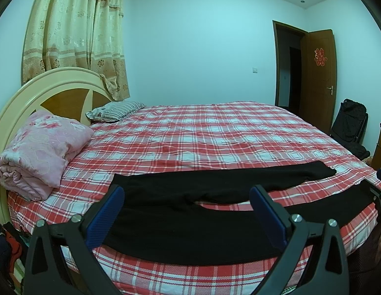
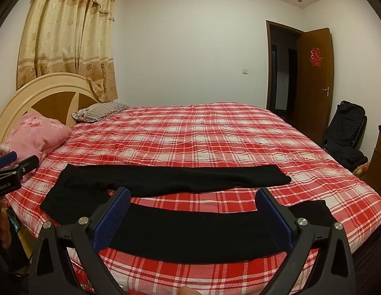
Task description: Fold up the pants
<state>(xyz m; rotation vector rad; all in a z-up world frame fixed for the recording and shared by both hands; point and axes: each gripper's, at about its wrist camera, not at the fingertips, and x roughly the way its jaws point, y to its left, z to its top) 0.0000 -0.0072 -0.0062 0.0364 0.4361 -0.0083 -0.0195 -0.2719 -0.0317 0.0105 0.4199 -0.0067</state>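
Note:
Black pants (image 1: 190, 231) lie spread flat on the near part of a red plaid bed (image 1: 202, 142), waist to the left, two legs running right with a gap between them. They also show in the right wrist view (image 2: 180, 236). My left gripper (image 1: 188, 194) is open and empty, hovering above the near leg close to the crotch. My right gripper (image 2: 194, 196) is open and empty above the near leg. The left gripper's tip also shows at the left edge of the right wrist view (image 2: 10, 163).
A folded pink quilt (image 1: 40, 152) and a striped pillow (image 1: 114, 110) lie by the cream headboard (image 1: 30, 91). An open brown door (image 1: 318, 78) and a black bag (image 1: 350, 125) stand at the right. Clothes sit on the floor at the lower left (image 1: 6, 245).

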